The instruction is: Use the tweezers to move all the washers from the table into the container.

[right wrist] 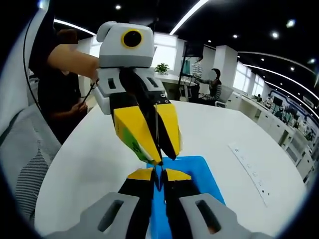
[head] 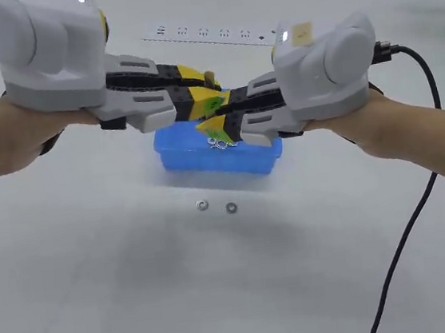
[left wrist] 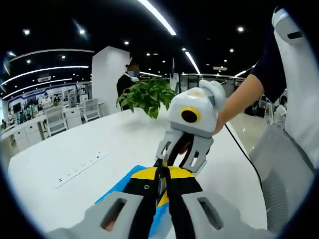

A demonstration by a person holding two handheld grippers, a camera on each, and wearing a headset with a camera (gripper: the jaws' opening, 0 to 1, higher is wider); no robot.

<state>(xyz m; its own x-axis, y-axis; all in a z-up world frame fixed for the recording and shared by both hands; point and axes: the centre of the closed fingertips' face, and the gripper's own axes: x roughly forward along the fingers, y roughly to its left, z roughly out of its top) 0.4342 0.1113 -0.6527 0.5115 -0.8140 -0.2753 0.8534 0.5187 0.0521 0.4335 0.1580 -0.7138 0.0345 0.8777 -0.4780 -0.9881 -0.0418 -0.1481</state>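
While two washers (head: 202, 205) are lying on the white table (head: 100, 293) just beside the blue container (head: 205, 159), on its near side, further washers (head: 220, 143) are resting inside it. The left gripper (head: 217, 101) and right gripper (head: 208, 128) are meeting tip to tip above the container, each with jaws pressed together. Whether anything thin is being gripped between them cannot be told.

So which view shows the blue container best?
Head view: the blue container shows its front wall and washers inside. The left gripper view gives a blue sliver beside the jaws, the right a larger patch.
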